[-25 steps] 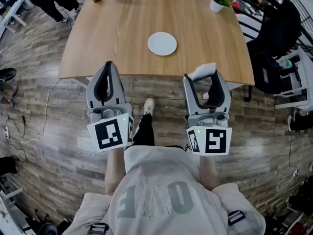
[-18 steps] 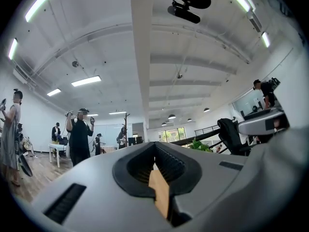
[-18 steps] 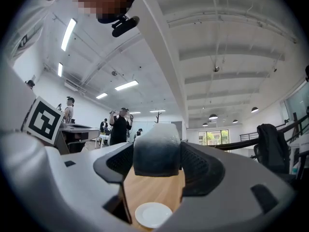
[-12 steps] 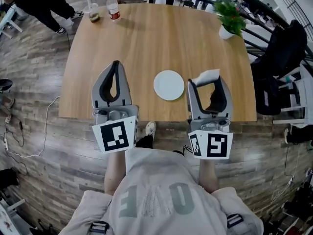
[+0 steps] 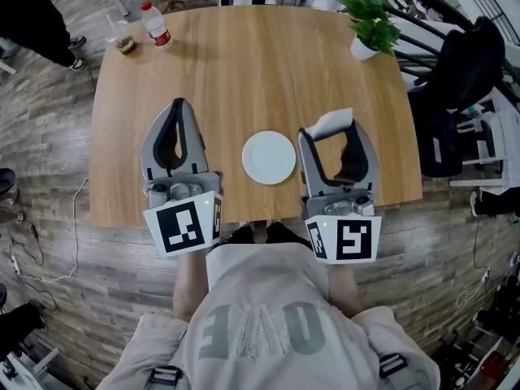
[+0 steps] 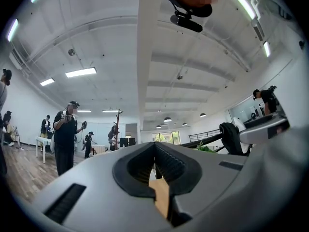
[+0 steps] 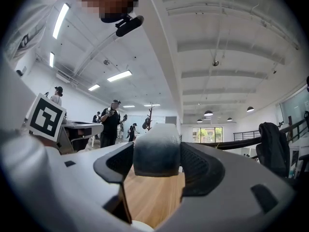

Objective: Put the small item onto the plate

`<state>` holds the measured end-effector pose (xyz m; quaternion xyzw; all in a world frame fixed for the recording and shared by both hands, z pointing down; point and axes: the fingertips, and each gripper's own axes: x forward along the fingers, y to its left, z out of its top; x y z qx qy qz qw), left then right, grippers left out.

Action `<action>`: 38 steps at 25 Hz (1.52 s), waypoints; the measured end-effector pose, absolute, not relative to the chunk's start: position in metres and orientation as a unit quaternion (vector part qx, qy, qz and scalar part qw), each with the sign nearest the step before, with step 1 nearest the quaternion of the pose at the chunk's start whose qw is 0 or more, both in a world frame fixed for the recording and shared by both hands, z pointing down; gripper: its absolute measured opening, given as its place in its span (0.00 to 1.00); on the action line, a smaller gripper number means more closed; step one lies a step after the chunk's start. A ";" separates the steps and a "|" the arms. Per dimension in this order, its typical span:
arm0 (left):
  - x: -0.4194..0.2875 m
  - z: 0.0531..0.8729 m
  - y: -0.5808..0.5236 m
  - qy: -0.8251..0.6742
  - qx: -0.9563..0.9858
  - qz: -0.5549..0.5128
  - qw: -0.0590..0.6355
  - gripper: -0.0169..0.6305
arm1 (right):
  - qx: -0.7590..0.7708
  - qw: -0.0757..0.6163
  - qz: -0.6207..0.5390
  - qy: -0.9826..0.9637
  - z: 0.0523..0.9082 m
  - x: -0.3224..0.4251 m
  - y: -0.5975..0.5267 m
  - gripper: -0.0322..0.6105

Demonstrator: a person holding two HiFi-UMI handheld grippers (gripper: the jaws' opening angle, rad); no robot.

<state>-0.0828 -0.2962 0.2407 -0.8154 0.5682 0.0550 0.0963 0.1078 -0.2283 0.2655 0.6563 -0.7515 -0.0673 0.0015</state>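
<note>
A round white plate [image 5: 269, 157] lies on the wooden table [image 5: 244, 63] near its front edge, between my two grippers. My right gripper [image 5: 330, 125] is just right of the plate, shut on a small white block [image 5: 334, 120] that sticks out past its tips. In the right gripper view the block [image 7: 156, 150] fills the gap between the jaws of the right gripper [image 7: 157, 154], over the tabletop [image 7: 152, 197]. My left gripper [image 5: 178, 108] hovers left of the plate, shut with nothing in it. In the left gripper view the left gripper [image 6: 155, 158] points level across the room.
A bottle [image 5: 154, 24] and a small glass [image 5: 122, 40] stand at the table's far left corner. A potted plant [image 5: 370, 19] stands at the far right corner. A dark chair [image 5: 455, 88] is right of the table. People [image 6: 66, 134] stand in the room beyond.
I have stepped up to the table. Both grippers, which were over the floor short of the table's edge, are over the tabletop now, on either side of the plate. The block stays held.
</note>
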 end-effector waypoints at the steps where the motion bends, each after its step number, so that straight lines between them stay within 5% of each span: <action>1: -0.079 0.239 -0.299 0.568 -0.815 0.057 0.098 0.04 | 0.655 0.002 -0.067 -0.752 0.266 0.111 -0.231 0.53; 21: -0.052 0.247 -0.300 0.585 -0.804 0.032 0.104 0.04 | 0.599 0.073 -0.060 -0.795 0.292 0.108 -0.275 0.53; 38: -0.077 0.288 -0.292 0.608 -0.791 0.001 0.063 0.04 | 0.416 0.408 0.107 -0.806 0.527 0.055 -0.279 0.53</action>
